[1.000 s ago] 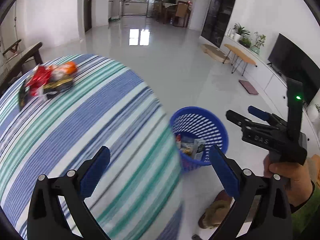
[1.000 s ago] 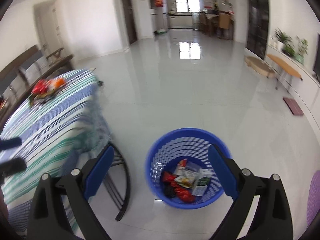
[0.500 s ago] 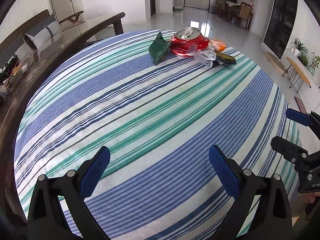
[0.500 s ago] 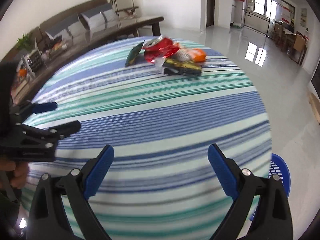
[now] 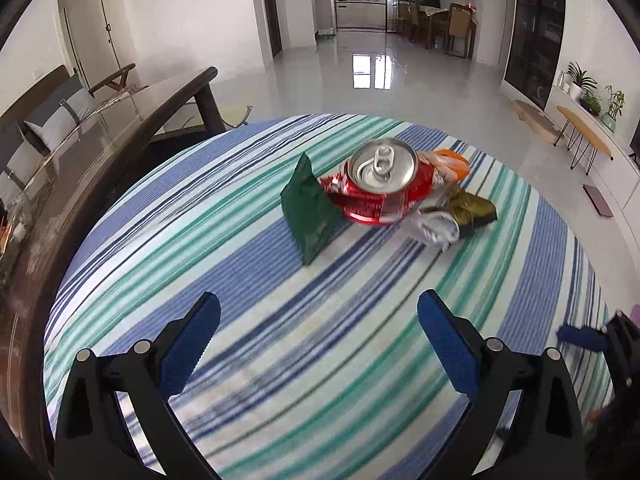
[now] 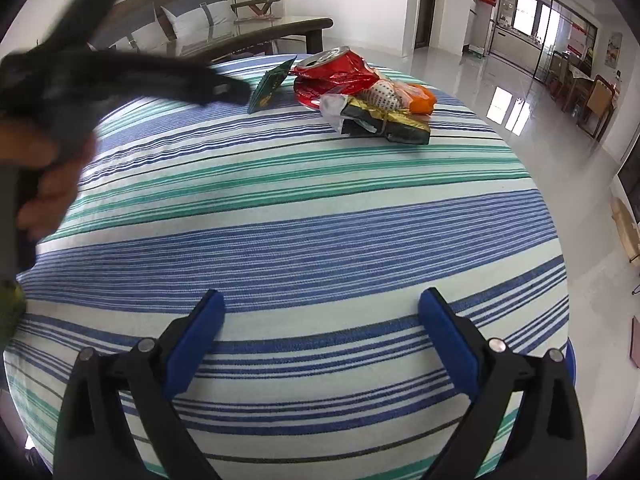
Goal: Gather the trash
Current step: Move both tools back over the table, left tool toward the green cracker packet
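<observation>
A heap of trash lies on the striped tablecloth (image 5: pixel 248 280): a crushed red can (image 5: pixel 380 184) (image 6: pixel 334 70), a green packet (image 5: pixel 310 208) (image 6: pixel 270 86) to its left, a gold and black wrapper (image 5: pixel 472 210) (image 6: pixel 394 124), an orange wrapper (image 5: pixel 450 162) (image 6: pixel 422 100). My left gripper (image 5: pixel 318 330) hangs open over the cloth, short of the heap, nothing between its fingers. In the right wrist view it shows blurred, reaching toward the green packet. My right gripper (image 6: pixel 320 330) is open and empty over the near side of the table.
A dark wooden bench with cushions (image 5: pixel 60 116) (image 6: pixel 192 12) and a glass-topped table (image 5: pixel 120 128) stand beyond the cloth on the left. A sliver of the blue basket (image 6: pixel 572 364) shows past the table's right edge. Shiny floor (image 5: pixel 368 80) stretches behind.
Both grippers swung from the blue basket on the floor back over the table. The left one has moved closer to the heap of trash. Both stayed open.
</observation>
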`<state>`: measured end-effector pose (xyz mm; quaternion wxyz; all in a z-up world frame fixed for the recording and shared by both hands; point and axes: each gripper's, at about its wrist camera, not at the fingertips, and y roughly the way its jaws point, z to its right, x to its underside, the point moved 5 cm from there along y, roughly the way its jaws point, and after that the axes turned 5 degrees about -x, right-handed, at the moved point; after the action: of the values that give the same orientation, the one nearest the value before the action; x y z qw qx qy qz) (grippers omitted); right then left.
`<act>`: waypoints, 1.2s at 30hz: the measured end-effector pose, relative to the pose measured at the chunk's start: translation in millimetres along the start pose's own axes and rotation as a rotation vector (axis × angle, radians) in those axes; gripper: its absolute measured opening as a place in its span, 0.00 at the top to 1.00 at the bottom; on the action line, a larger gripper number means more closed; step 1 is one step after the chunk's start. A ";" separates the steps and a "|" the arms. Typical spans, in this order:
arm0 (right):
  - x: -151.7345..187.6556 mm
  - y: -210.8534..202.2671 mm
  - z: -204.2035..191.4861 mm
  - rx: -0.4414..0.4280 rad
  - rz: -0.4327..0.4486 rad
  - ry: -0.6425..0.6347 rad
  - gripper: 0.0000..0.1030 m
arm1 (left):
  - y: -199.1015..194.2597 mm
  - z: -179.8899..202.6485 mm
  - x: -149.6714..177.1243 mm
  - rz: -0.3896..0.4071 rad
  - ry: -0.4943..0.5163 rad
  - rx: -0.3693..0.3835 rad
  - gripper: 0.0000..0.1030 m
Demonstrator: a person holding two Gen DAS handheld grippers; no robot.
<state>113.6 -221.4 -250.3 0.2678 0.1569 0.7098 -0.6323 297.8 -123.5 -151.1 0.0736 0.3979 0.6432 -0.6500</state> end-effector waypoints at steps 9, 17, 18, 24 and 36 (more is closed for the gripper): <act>-0.7 0.8 -1.7 -0.002 0.000 0.001 0.07 | 66.1 -35.7 -30.1 -0.044 -0.164 0.003 0.05; -0.7 0.8 -1.7 -0.001 0.000 0.001 0.07 | 47.5 -117.6 -17.6 -0.030 -0.416 0.030 0.05; -0.7 0.8 -1.7 -0.001 0.000 0.001 0.07 | 46.7 -120.9 -15.8 -0.034 -0.414 0.024 0.05; -0.6 0.7 -1.7 -0.001 0.000 0.002 0.07 | 54.6 -93.1 -21.7 -0.047 -0.363 0.069 0.05; -0.4 0.9 -1.6 -0.002 0.000 0.002 0.07 | 77.6 -70.2 -12.9 -0.102 -0.278 -0.106 0.64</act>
<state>114.1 -219.6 -250.7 0.2672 0.1571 0.7107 -0.6315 383.3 -78.6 -193.4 0.1496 0.2665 0.6798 -0.6667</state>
